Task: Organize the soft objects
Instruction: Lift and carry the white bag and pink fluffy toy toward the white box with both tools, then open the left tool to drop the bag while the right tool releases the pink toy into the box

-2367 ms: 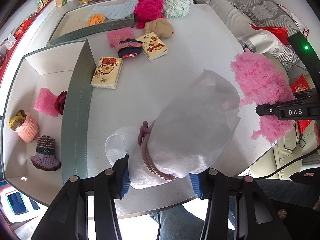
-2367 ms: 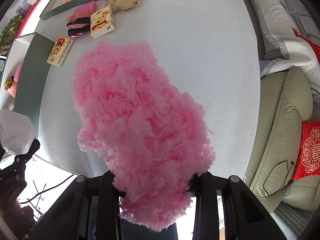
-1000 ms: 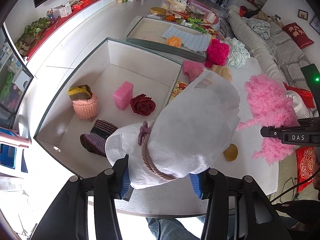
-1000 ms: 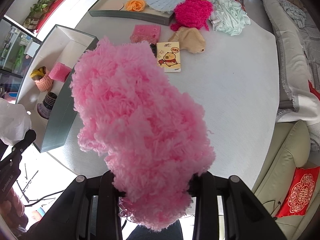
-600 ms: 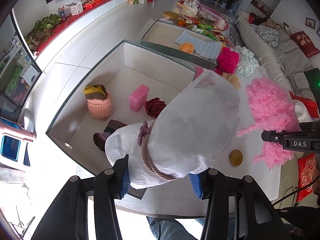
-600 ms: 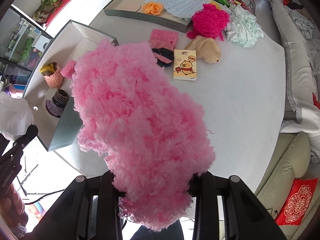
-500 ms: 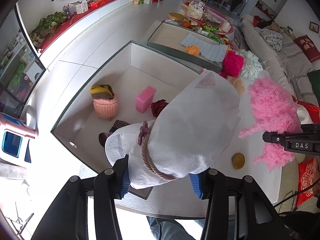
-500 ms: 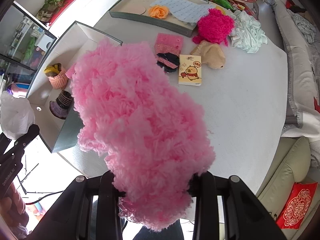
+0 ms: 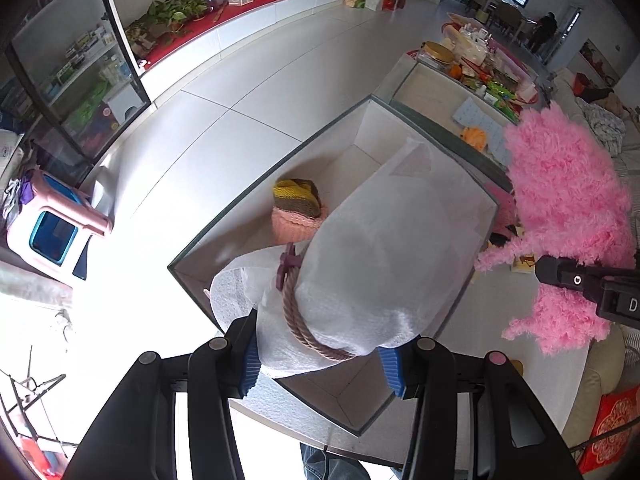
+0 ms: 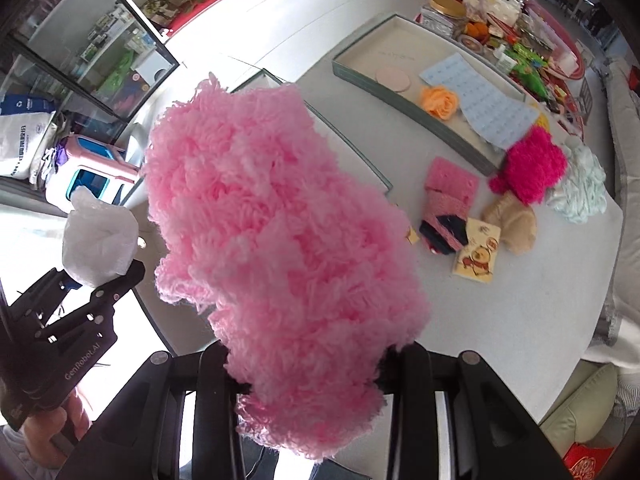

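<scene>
My left gripper is shut on a white fabric pouch tied with a brown cord, held above the open grey-rimmed box. A yellow and pink knitted piece lies inside the box; the pouch hides the rest of its floor. My right gripper is shut on a fluffy pink yarn bundle, which fills most of the right wrist view. That pink yarn bundle hangs to the right of the pouch in the left wrist view. The white pouch and left gripper show at the left of the right wrist view.
On the round white table lie a magenta fluffy piece, a pale green cloth, a tan soft piece, a pink sponge, a dark striped knit and a tissue pack. A shallow tray holds an orange flower.
Both grippers have swung left with their loads. The pouch now hangs over the box, covering the sponge, rose and purple knit. The pink yarn has come closer to the box's right edge.
</scene>
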A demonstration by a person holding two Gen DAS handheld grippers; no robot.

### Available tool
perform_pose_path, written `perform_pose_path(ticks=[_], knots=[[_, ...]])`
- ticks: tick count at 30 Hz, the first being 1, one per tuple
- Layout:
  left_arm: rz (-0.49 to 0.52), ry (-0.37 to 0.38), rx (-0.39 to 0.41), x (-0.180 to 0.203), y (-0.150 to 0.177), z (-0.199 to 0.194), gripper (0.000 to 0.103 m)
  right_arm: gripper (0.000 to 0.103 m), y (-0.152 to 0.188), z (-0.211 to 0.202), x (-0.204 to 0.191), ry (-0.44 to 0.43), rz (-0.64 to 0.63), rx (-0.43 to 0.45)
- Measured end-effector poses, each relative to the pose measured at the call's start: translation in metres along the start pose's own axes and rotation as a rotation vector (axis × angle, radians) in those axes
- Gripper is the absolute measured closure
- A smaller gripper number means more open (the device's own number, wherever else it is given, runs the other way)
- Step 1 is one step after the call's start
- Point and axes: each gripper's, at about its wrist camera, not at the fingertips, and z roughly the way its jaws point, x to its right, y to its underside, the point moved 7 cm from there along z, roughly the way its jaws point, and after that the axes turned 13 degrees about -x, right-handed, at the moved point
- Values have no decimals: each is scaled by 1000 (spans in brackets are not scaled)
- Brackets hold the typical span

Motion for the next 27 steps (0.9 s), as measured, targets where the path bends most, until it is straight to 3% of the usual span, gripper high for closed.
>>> perform_pose_path(ticks=[12, 15, 16, 17, 19, 20, 21, 22, 27], knots=[[-84, -29, -112, -18, -3, 53, 53, 62, -69, 47, -20, -27, -24, -70], [-95, -33, -146, -17, -5, 65, 43, 49, -78, 61, -19, -33, -12, -98], [-93, -34, -156, -16, -5, 68, 38, 39, -80, 64, -19, -40, -6, -105], [-86, -29, -169, -14, -7, 70, 25, 18, -81, 67, -18, -52, -2, -132], [-75, -19, -165, -11, -8, 70, 20, 0, -80, 69, -19, -97, -3, -155], [-72, -35, -153, -11, -9, 68, 19, 0, -80, 66, -19, -120, -6, -136], [-69, -52, -145, -11, -11, 66, 6, 0, -80, 61, -19, -137, -11, -111], [-71, -60, -140, -12, -11, 64, 0, 0, -79, 56, -19, -155, -15, -91], [-46, -62, -164, -8, -6, 58, 0, 0, -52, 39, 0, -224, 7, -53]])
